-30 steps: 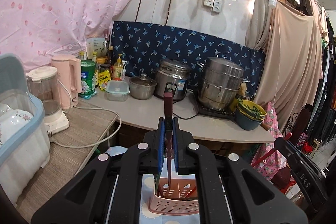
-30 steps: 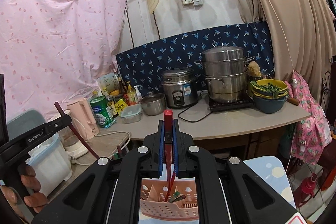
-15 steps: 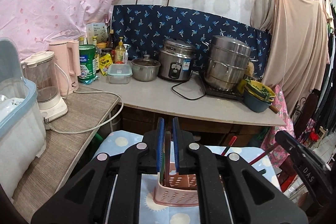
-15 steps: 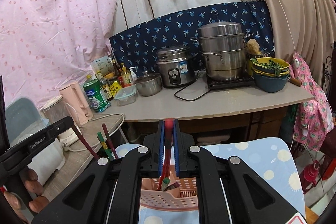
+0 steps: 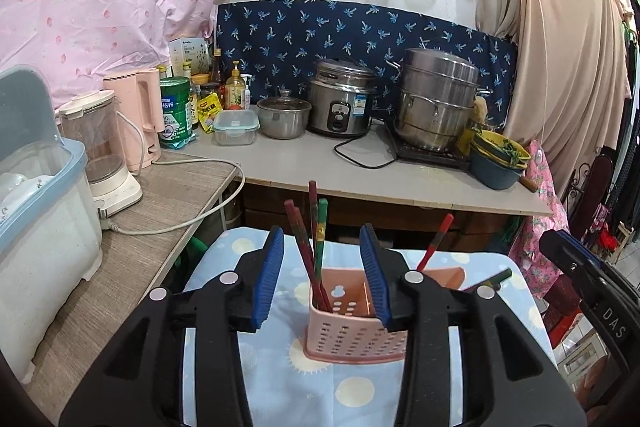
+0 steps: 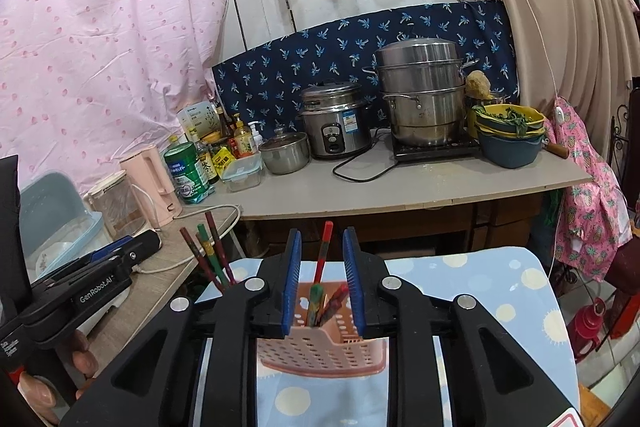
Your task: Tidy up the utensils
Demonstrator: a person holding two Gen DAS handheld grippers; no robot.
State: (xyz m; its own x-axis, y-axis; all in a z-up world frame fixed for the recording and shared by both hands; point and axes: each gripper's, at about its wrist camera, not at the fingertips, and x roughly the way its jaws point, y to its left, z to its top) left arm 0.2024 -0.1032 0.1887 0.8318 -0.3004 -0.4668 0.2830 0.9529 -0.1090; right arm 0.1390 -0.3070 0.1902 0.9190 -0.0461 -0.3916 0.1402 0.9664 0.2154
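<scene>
- Both grippers dropped toward the pink holder since the earlier frames, and each set of jaws has just been opening; the chopsticks once clamped in them now stand free in the holder.
- left gripper (image 5: 322, 277): released, nothing pressed by the pads; a bunch of red and green chopsticks (image 5: 314, 247) stands in the gap between the fingers, leaning in the near-left compartment of the utensil holder (image 5: 352, 331) just ahead and below.
- right gripper (image 6: 322, 277): released too, narrower gap; one red-and-green chopstick (image 6: 323, 251) rises between the jaws, apart from both pads as far as I can tell, since fisheye overlap makes contact hard to rule out.
- Holder sits on the blue dotted cloth (image 5: 280, 291), directly under both grippers.
- Risk: pulling back with sticks between the fingers could snag one and lever it out, or tip the light holder; a sideways drift would cause it.
- Risk: the leaning stick in the right compartment may slide flatter.
- Left view only: a further red chopstick (image 5: 436, 241) and a dark one lying across the holder's far-right side.
- Right view only: the person's fingers (image 6: 38, 391) on the left gripper's handle, and short utensil ends inside the compartment.
</scene>
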